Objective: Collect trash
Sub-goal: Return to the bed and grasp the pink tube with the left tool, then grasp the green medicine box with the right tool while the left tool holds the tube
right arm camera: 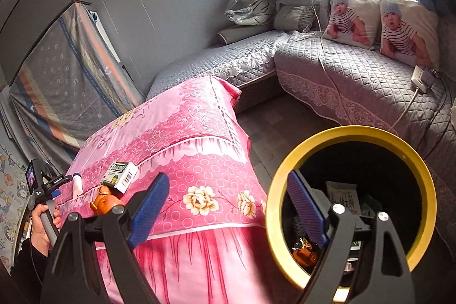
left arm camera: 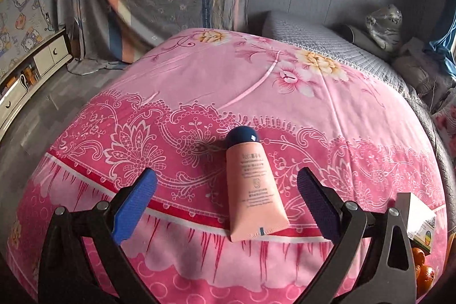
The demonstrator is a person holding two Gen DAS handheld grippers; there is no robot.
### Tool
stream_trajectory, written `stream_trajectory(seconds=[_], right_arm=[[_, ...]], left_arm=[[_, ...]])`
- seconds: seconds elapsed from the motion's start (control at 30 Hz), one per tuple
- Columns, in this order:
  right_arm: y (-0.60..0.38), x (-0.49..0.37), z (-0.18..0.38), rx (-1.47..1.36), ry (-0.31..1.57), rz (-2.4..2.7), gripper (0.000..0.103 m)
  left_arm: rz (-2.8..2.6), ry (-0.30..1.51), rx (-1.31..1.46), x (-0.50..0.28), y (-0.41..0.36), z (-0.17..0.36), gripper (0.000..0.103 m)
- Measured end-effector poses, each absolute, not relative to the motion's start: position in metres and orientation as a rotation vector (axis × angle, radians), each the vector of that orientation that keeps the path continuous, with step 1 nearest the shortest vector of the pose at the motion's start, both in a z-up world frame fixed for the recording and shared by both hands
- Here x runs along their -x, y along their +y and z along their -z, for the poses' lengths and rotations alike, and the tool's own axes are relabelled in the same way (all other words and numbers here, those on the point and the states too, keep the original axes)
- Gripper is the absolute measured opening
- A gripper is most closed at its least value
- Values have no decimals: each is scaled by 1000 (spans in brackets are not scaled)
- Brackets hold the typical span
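A peach-pink tube (left arm camera: 254, 191) with a glossy dark-blue cap is lying flat on the desk (left arm camera: 199, 81) under its pink floral cloth, cap pointing away. The left hand-held gripper (left arm camera: 226, 200) is hanging over it with jaws spread wide, touching nothing. The right hand-held gripper (right arm camera: 228, 211) is gaping empty beside the yellow-rimmed bin (right arm camera: 353, 133), which is holding wrappers.

A peach-pink tube (left arm camera: 255, 190) with a navy cap lies on a pink floral cloth (left arm camera: 199, 81); the bin rim (right arm camera: 285, 170) is yellow.
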State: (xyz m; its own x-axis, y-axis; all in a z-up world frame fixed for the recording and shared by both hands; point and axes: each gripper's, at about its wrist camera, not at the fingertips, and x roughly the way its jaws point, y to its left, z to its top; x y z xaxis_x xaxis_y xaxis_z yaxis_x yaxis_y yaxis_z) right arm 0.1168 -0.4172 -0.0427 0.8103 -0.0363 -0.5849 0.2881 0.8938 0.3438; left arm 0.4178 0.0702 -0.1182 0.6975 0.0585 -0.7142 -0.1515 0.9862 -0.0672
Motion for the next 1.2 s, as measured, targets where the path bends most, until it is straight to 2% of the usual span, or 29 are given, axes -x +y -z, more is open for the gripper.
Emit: stream_trajectory(seconds=[0.23, 0.3, 0.37, 0.43, 0.5, 0.53, 0.57, 0.73, 0.9, 1.2], right_arm=[[-398, -133, 42, -391, 627, 145, 81], [-394, -135, 42, -387, 628, 139, 81], [-393, -136, 41, -384, 631, 133, 81], [-391, -136, 40, -371, 635, 126, 81], [-386, -138, 37, -349, 637, 107, 81], [-382, -140, 35, -332, 637, 91, 81], [-378, -142, 32, -311, 636, 70, 81], [-334, -167, 16, -136, 668, -96, 81], [-270, -206, 13, 112, 703, -234, 81], [-180, -313, 37, 356, 982, -485, 81]], left_arm=[[-93, 847, 118, -442, 75, 137, 94], [-96, 854, 98, -449, 74, 141, 91], [-106, 870, 100, -455, 76, 145, 76], [-111, 889, 121, -461, 79, 150, 74], [-128, 883, 103, -462, 78, 151, 61], [-128, 874, 94, -461, 77, 149, 45], [-130, 867, 92, -461, 77, 147, 41], [-126, 843, 105, -452, 81, 137, 35], [-90, 780, 105, -431, 84, 113, 33], [65, 722, 165, -366, 86, 81, 33]])
